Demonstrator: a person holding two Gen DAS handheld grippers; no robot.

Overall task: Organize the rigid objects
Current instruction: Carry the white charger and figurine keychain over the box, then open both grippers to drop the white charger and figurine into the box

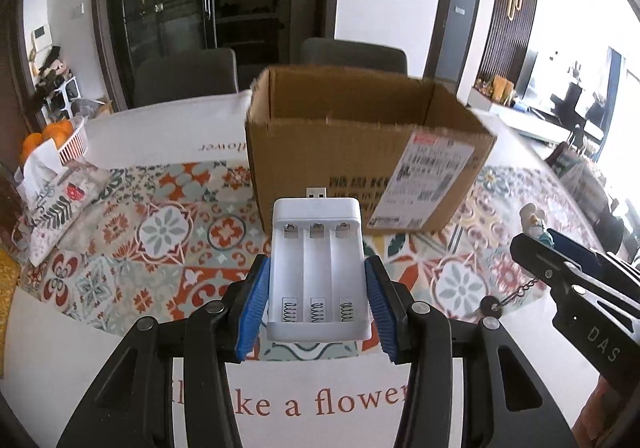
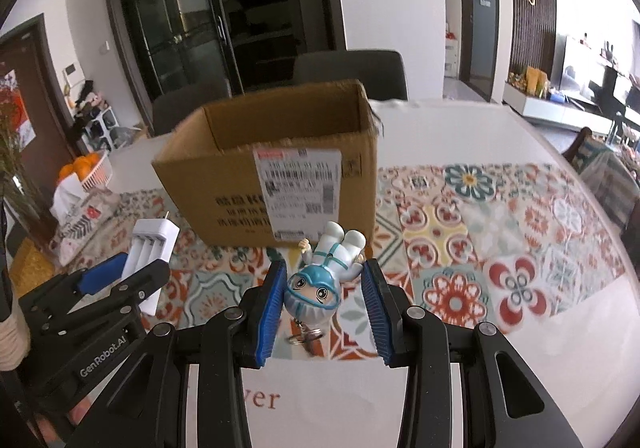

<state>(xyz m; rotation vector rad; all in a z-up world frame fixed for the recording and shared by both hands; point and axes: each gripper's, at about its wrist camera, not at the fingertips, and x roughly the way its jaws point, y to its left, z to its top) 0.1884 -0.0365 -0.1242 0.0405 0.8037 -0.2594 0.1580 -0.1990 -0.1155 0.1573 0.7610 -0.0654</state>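
Observation:
My left gripper (image 1: 318, 280) is shut on a white three-slot battery charger (image 1: 318, 268), held above the table with its USB plug toward an open cardboard box (image 1: 360, 163). In the right wrist view my right gripper (image 2: 324, 288) is shut on a small figurine keychain (image 2: 320, 280) in white suit and blue hood, held head toward the camera, its chain and key ring hanging below. The box (image 2: 272, 167) stands just beyond it. The left gripper with the charger (image 2: 150, 248) shows at the left. The right gripper (image 1: 536, 244) shows at the right of the left wrist view.
A patterned tablecloth (image 1: 160, 232) covers the table. A tissue pouch (image 1: 60, 191) and a basket of oranges (image 1: 60, 139) sit at the far left. Dark chairs (image 1: 188, 75) stand behind the table.

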